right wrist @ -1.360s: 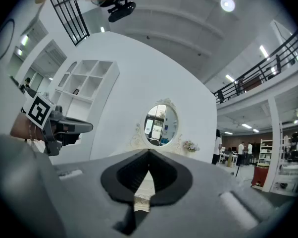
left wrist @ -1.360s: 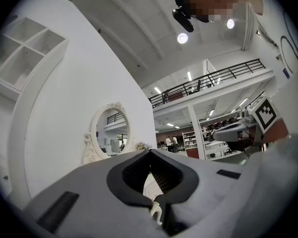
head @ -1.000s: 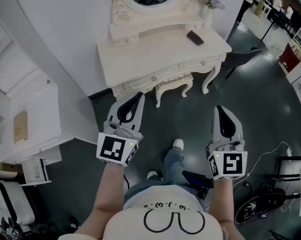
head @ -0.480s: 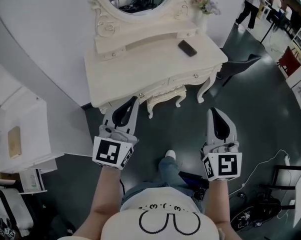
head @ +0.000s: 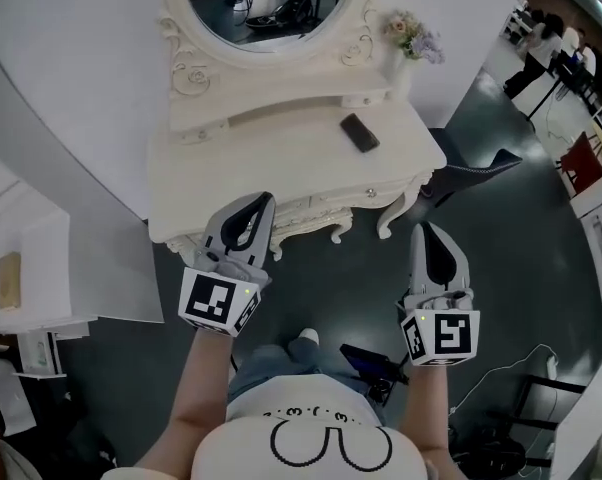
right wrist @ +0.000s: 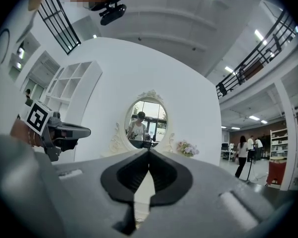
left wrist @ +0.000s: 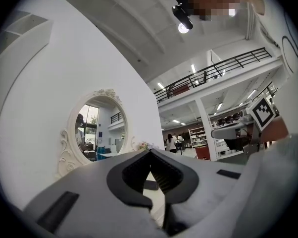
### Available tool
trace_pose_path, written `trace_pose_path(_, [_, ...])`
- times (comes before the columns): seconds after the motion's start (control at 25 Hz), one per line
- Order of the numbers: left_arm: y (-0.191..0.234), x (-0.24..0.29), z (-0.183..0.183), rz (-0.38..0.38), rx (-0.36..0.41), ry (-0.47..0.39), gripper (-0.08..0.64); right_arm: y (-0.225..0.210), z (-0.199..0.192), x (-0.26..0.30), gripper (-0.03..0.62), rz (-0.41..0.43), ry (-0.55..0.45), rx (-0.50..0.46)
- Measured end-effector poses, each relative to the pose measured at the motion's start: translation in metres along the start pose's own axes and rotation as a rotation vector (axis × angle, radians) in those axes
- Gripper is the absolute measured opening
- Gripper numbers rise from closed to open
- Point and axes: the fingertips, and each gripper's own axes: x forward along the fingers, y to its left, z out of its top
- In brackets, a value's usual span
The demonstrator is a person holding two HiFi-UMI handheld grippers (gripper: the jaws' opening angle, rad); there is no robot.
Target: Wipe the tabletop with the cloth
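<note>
I see the left gripper [head: 262, 199] and right gripper [head: 422, 228], jaws pressed together on nothing, in front of the cream, ornately carved counter [head: 271, 153], whose smooth top bears a flat black rectangular phone [head: 359, 132].

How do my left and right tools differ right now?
The left tool leans rightward in the head view, its tip overlapping the front edge of the dressing table. The right tool points nearly straight up the picture, over dark floor. Both are shut and hold nothing.
</note>
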Motion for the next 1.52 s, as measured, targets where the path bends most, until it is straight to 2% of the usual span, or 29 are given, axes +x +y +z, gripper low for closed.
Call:
trace_pose_path(0.36, [-0.01,0.047,-0.015,-0.006,-0.009,0.033,0.002,-0.04,-0.021,0.034,0.002,0.005,0.024,0.044])
trace_pose_path(0.64, [0.008,0.093,-0.029,-0.008,-0.012,0.034,0.002,-0.067,-0.045,0.071,0.006,-0.01,0.064,0.061])
trace_pose_path(0.76, [0.021,0.118,-0.036,-0.008,-0.017,0.031,0.002,-0.073,-0.058,0.102,0.177,0.032,0.109,0.094])
trace_pose_path(0.8, [0.027,0.127,-0.039,-0.009,-0.017,0.028,0.002,-0.074,-0.062,0.114,0.271,0.045,0.121,0.108])
trace_pose_path(0.84, [0.032,0.137,-0.041,-0.01,-0.018,0.026,0.002,-0.075,-0.065,0.127,0.329,0.055,0.126,0.117])
trace_pose_path(0.92, [0.044,0.157,-0.045,-0.007,-0.023,0.025,0.002,-0.077,-0.067,0.151,0.397,0.077,0.125,0.12])
trace_pose_path(1.04, [0.063,0.187,-0.053,-0.005,-0.025,0.024,0.002,-0.079,-0.071,0.187,0.416,0.112,0.14,0.118])
trace_pose_path(1.24, [0.099,0.231,-0.068,0.009,-0.049,0.04,0.002,-0.09,-0.085,0.248,0.414,0.128,0.173,0.177])
trace_pose_path(1.52, [0.152,0.283,-0.103,0.033,-0.093,0.082,0.002,-0.091,-0.137,0.329,0.405,0.185,0.336,0.148])
